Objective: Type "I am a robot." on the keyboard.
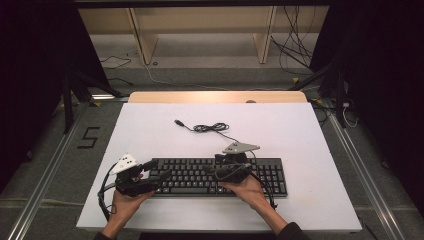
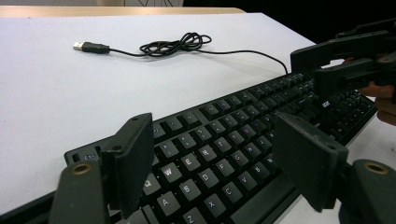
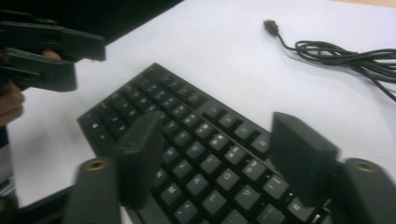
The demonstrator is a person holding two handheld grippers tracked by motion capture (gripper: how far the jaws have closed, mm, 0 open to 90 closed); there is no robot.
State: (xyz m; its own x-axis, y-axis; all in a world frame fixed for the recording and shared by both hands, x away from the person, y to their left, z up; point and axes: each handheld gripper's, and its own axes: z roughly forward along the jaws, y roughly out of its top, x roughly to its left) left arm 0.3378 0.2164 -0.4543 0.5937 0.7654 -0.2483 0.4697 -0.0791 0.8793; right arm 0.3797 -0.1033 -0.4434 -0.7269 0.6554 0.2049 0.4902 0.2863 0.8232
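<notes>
My left claw (image 2: 215, 163) hovers over the black keyboard (image 2: 233, 140), jaws apart and empty, letter keys directly beneath. My right claw (image 3: 217, 156) hangs over the same keyboard's right half, jaws apart, nothing between them. The keyboard's coiled cable (image 2: 175, 44) and USB plug (image 2: 86, 46) lie beyond both claws on the white table (image 2: 56, 102).

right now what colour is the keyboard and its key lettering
Black keyboard with white lettering, clearest in the left gripper view.
</notes>
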